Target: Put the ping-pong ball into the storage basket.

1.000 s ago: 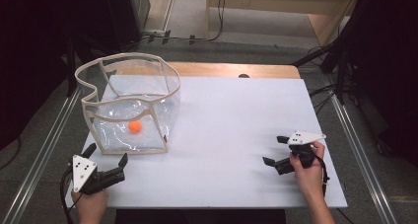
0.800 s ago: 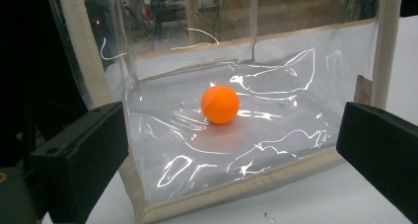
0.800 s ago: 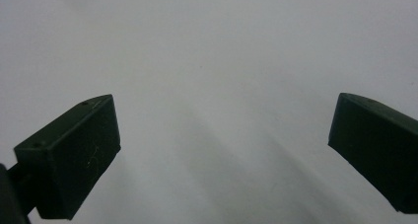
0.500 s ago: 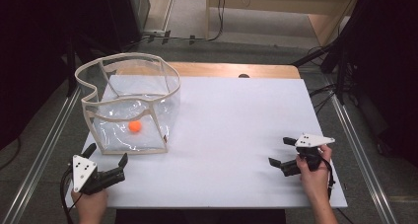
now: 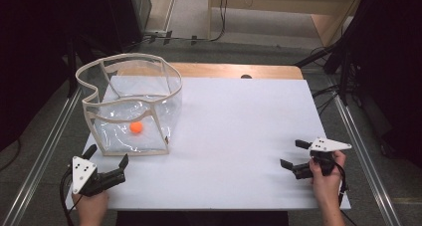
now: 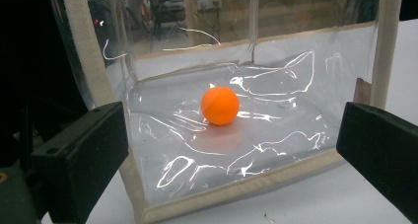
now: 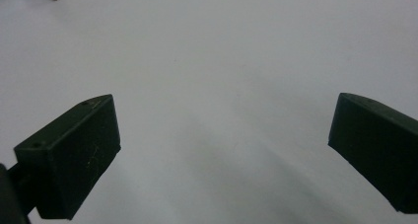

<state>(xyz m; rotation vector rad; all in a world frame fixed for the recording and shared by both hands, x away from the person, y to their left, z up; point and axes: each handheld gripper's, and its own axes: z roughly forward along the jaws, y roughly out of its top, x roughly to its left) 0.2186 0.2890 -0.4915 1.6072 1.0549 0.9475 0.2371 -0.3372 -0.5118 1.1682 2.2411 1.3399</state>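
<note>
A clear plastic bag with a beige fabric frame (image 5: 130,102) stands open-topped at the table's left. An orange ball (image 5: 136,128) lies on its floor; the same ball (image 6: 220,105) shows through the bag's clear front wall (image 6: 276,150) in the left gripper view. My left gripper (image 5: 106,155) sits at the near left corner, open, just short of the bag's front edge and pointed at it. At the near right, my right gripper (image 5: 293,154) rests open over bare white table (image 7: 222,76), nothing between its jaws.
The white table top (image 5: 239,131) spreads between the two grippers. A wooden strip (image 5: 234,70) runs along its far edge. Metal rails (image 5: 363,146) flank both sides, and dark floor with cables (image 5: 219,17) lies beyond.
My right gripper has slid a little toward the table's right and near edge. The left gripper, the bag and the ball have stayed put.
</note>
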